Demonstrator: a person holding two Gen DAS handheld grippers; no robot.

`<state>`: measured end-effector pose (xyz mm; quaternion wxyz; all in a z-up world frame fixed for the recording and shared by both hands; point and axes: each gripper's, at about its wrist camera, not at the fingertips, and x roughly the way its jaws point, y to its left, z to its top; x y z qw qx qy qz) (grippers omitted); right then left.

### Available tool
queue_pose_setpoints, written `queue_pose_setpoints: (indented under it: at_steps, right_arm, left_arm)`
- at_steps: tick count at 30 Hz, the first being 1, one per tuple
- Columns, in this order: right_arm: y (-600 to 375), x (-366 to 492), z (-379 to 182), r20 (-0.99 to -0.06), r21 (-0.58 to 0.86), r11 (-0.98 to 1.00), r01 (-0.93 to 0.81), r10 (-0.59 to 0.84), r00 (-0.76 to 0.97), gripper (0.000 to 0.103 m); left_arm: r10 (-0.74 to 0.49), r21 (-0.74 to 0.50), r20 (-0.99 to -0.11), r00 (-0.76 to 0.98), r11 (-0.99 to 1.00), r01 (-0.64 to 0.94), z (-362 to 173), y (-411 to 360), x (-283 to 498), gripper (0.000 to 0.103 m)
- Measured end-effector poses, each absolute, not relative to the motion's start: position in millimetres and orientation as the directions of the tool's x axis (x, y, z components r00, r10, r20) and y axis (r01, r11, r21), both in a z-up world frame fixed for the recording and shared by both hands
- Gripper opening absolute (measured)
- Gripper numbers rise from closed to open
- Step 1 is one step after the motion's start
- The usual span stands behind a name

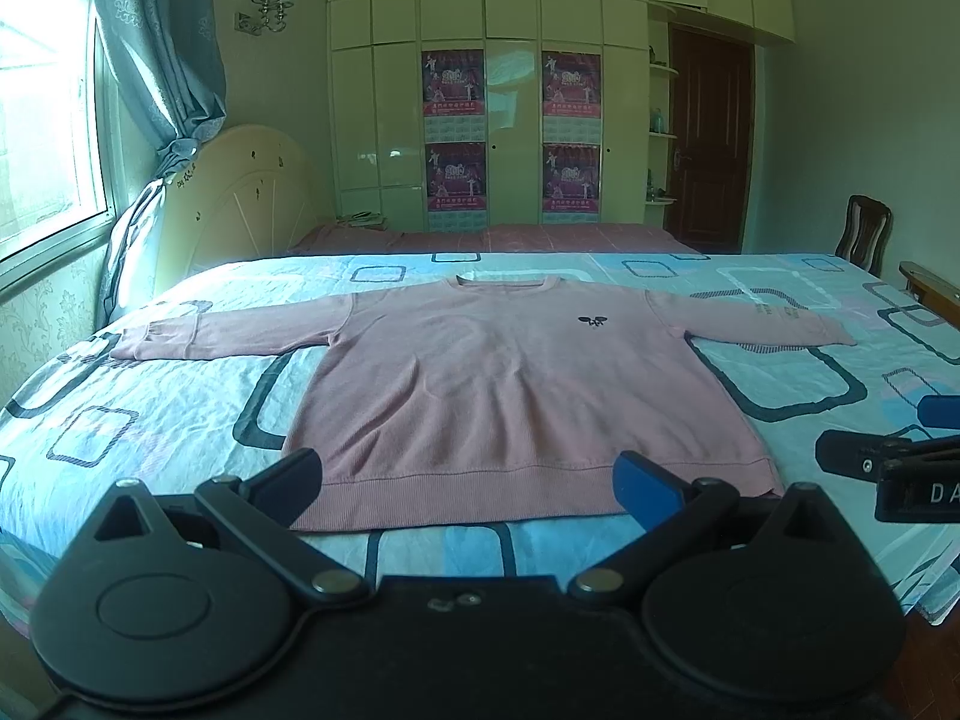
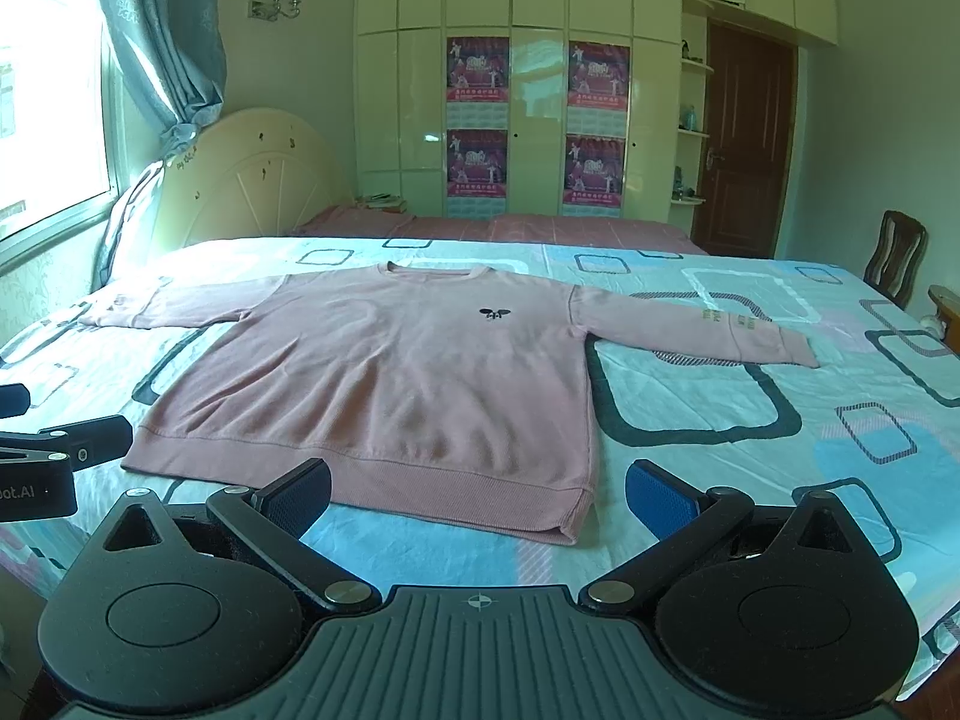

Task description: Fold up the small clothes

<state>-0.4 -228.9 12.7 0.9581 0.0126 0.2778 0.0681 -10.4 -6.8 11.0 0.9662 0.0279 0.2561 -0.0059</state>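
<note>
Fig. — pink sweatshirt [image 1: 516, 384] lies flat, front up, sleeves spread, on patterned bedsheet [image 1: 180, 396] | left gripper [image 1: 468, 483] released, jaws spread, at hem | right gripper [image 2: 477, 495] likewise, empty | judged: pinch sleeve cuff, fold inward without dragging body | containers: none visible
</note>
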Motion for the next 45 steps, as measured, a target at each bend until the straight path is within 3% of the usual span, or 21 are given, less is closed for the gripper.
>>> queue_pose_setpoints:
  at_steps: [14,25,35,40,45]
  right_arm:
    - [-233.1,24.2,10.2,-0.530,0.060,0.994,-0.088,0.107,0.842,0.103]
    - [-258.8,99.5,1.9,-0.525,0.074,0.997,0.016,0.025,0.851,0.103]
    - [-288.5,190.1,-1.8,-0.536,0.080,0.986,0.144,-0.079,0.840,0.103]
    - [-303.8,220.1,-6.0,-0.499,0.070,0.979,0.192,-0.133,0.856,0.103]
    - [-350.5,241.1,-14.4,-0.541,0.092,0.949,0.302,-0.206,0.815,0.103]
  left_arm:
    - [0.013,0.063,-0.497,0.868,0.998,0.021,9.0,4.7,16.8,0.103]
    - [-0.009,0.031,-0.518,0.855,0.999,0.029,-3.2,14.7,102.4,0.103]
    - [-0.107,-0.029,-0.572,0.813,0.994,0.110,-14.2,25.4,198.5,0.103]
    - [-0.158,-0.032,-0.600,0.784,0.984,0.173,-15.6,21.9,235.7,0.102]
    - [-0.194,-0.086,-0.617,0.763,0.980,0.179,-26.5,11.2,264.1,0.102]
